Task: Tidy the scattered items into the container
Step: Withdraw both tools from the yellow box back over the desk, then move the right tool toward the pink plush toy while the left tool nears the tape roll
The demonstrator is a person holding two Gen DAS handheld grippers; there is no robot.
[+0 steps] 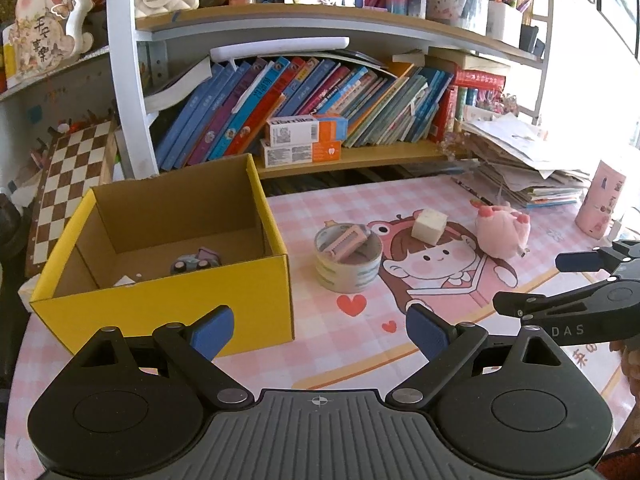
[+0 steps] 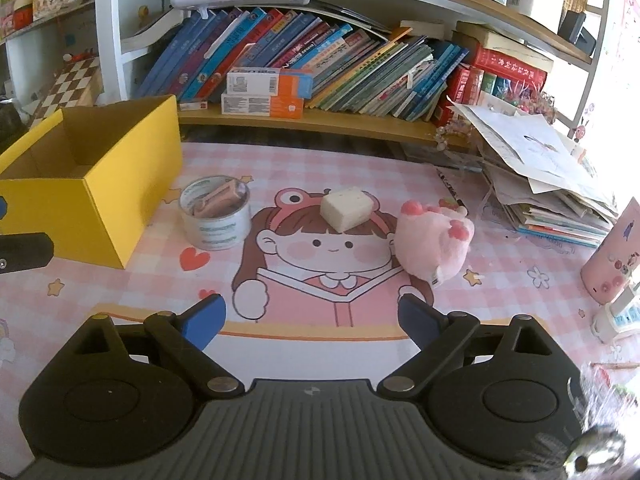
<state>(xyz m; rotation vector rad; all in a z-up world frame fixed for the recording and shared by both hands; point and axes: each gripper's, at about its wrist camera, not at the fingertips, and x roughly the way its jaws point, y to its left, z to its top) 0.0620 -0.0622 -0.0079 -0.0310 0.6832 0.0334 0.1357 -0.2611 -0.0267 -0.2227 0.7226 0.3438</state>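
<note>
A yellow cardboard box (image 1: 160, 312) stands on the pink mat at the left, with a small toy car (image 1: 196, 262) inside. It also shows in the right wrist view (image 2: 100, 200). A tape roll (image 1: 347, 260) (image 2: 216, 216) with a pink comb-like item (image 1: 349, 240) (image 2: 218, 200) lying in it stands right of the box. A cream sponge cube (image 1: 429, 225) (image 2: 347, 207) and a pink plush toy (image 1: 503, 232) (image 2: 434, 240) lie further right. My left gripper (image 1: 320, 330) is open and empty, near the box's front corner. My right gripper (image 2: 312, 318) is open and empty, in front of the cube and plush.
A bookshelf with leaning books (image 1: 304, 96) and two orange-white cartons (image 1: 304, 140) runs behind the mat. A stack of papers (image 2: 552, 176) and a pink cup (image 2: 616, 256) are at the right. A chessboard (image 1: 72, 184) leans at the left.
</note>
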